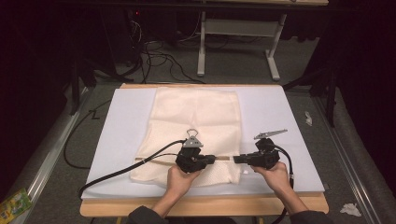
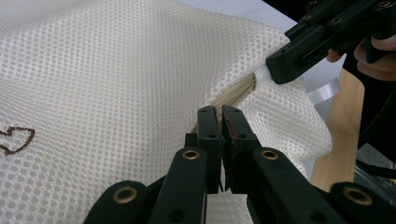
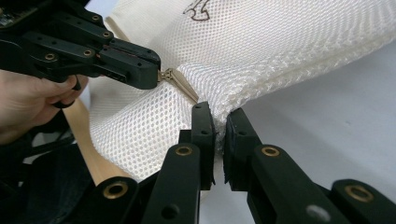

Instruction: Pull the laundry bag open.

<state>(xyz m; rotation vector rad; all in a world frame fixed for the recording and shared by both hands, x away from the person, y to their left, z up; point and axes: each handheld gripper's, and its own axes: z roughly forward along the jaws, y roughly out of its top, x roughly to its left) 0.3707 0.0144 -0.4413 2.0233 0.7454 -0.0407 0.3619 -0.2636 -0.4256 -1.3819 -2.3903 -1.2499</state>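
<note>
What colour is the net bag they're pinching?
Creamy white mesh bag, dotted with tiny holes, with a tan zipper. The left gripper view shows it best.

Light falls from above onto the white table sheet (image 1: 266,112), which reads bright while the floor and room beyond it sink into near black. The high view is soft and slightly grainy. In both gripper views the mesh bag (image 2: 116,70) is evenly lit and sharp near the jaws; the near black linkages blur, and the weave softens toward the far edges.
</note>
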